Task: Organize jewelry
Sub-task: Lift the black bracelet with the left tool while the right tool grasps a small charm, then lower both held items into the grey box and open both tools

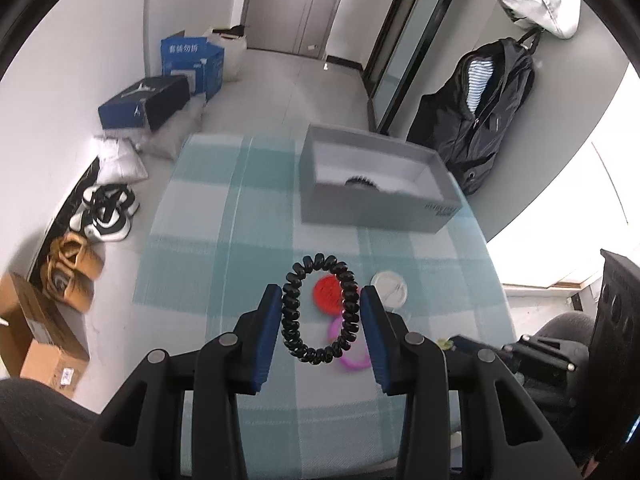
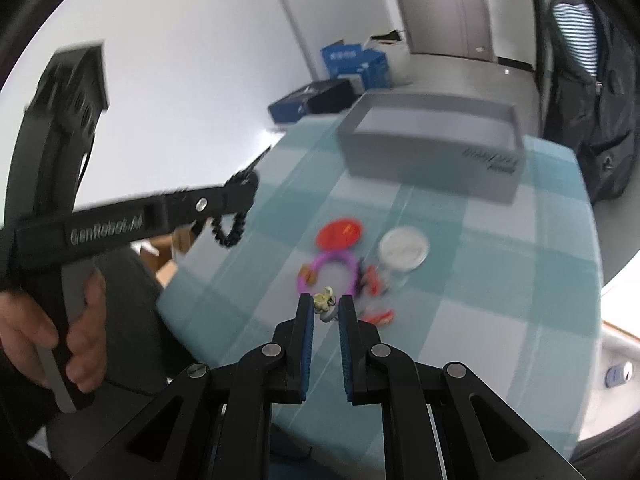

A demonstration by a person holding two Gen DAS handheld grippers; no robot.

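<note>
Left gripper (image 1: 320,308) clamps black coil tie (image 1: 318,308); right gripper (image 2: 326,310) nips small charm (image 2: 325,300). One dark piece boxed (image 1: 362,181); box (image 1: 376,216) awaits rest: pink ring (image 2: 328,270), red pieces (image 2: 376,296).

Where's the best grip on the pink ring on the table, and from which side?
Probably the pink ring's far arc, nearest the red disc: it lies flat and thin, so come from above with one finger inside the loop and one outside. The near and right arcs look crowded by small orange pieces, blurred here, and the right gripper sits at the near edge.
</note>
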